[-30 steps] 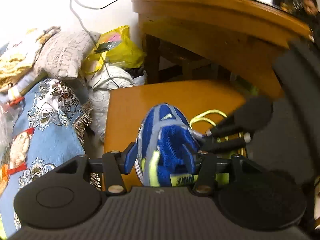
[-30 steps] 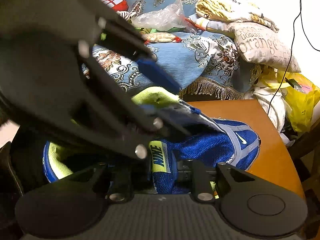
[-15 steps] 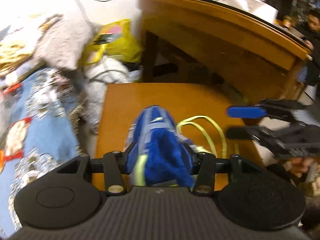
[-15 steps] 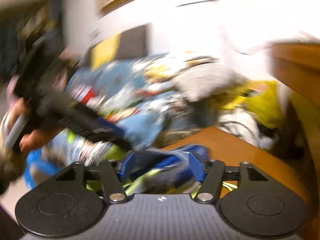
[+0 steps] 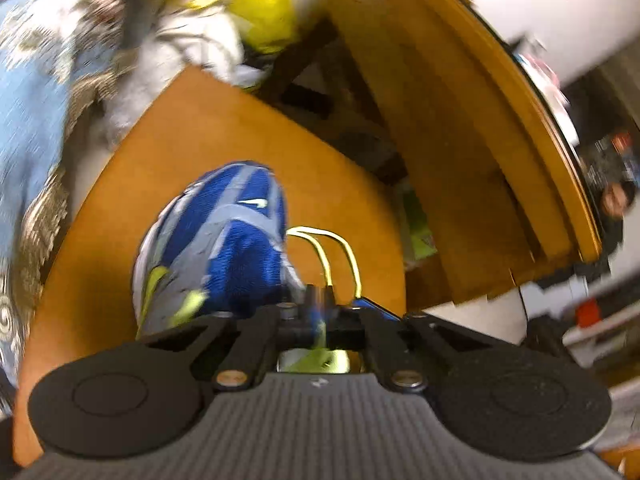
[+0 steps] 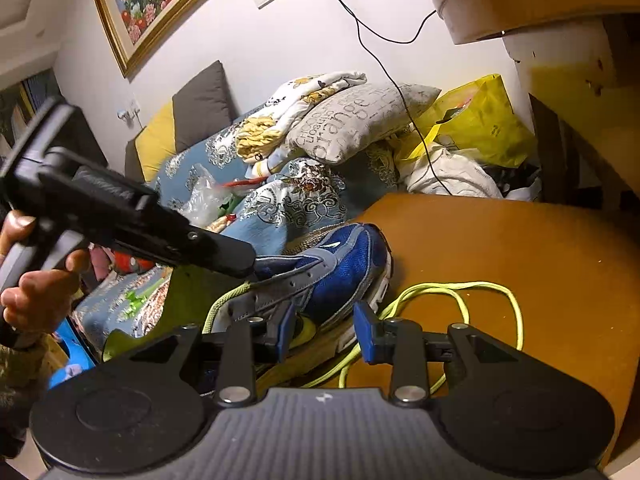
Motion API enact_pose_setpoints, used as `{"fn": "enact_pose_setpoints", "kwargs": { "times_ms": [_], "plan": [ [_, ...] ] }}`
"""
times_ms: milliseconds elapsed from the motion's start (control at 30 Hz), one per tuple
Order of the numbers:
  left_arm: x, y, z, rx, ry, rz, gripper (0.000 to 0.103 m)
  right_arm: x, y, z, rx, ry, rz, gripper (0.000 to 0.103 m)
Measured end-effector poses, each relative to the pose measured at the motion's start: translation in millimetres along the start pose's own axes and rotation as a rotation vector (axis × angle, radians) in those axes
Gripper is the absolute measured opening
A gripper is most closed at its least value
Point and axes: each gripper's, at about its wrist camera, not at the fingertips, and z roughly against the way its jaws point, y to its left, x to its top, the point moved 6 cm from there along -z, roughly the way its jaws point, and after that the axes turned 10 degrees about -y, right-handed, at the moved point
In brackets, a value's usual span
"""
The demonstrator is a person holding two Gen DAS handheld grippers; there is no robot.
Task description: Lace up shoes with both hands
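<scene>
Left gripper point(image 6: 244, 266) I read as fully closed at the blue shoe's point(image 6: 332, 268) collar, its catch unclear, while my right gripper point(image 6: 326, 330), jaws just narrowing yet apart, straddles the sole edge and yellow-green lace point(image 6: 460, 292) lying looped on the tabletop point(image 6: 520, 240).

Warm, yellowish indoor light fills both views. The left wrist view is smeared by motion blur, worst at its upper edges. The right wrist view is sharp, though fisheye distortion bends the gold-framed flower painting point(image 6: 160, 4) and white wall point(image 6: 320, 40).
</scene>
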Motion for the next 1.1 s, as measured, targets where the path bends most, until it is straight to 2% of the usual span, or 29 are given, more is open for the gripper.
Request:
{"fn": "enact_pose_setpoints", "kwargs": {
  "times_ms": [100,167,300,467,633,833,1033,1100],
  "plan": [
    [3,10,-2,0.045,-0.035,0.090,0.001,1,-5,1,0.003,-0.013,-0.020,0.037],
    [3,11,-7,0.048,-0.035,0.115,0.001,1,-8,-1,0.000,-0.015,-0.035,0.037],
    [3,2,-10,0.113,-0.030,0.043,0.001,-1,-14,-2,-0.008,-0.012,-0.053,0.037],
    [-3,-9,-15,0.233,-0.005,-0.114,0.001,-4,-19,-5,-0.020,-0.008,-0.064,0.037],
    [-14,-6,-39,0.257,0.072,-0.149,0.001,-5,-18,-8,-0.012,-0.008,-0.076,0.037],
    [-15,-2,-48,0.262,0.083,-0.179,0.001,-7,-14,-8,-0.010,0.000,-0.083,0.037],
    [-16,-3,-36,0.265,0.075,-0.185,0.001,-7,-10,-6,-0.023,-0.011,-0.104,0.038],
    [-16,-10,-26,0.279,0.056,-0.239,0.003,-7,-9,-3,-0.030,-0.018,-0.111,0.039]
  ]
}}
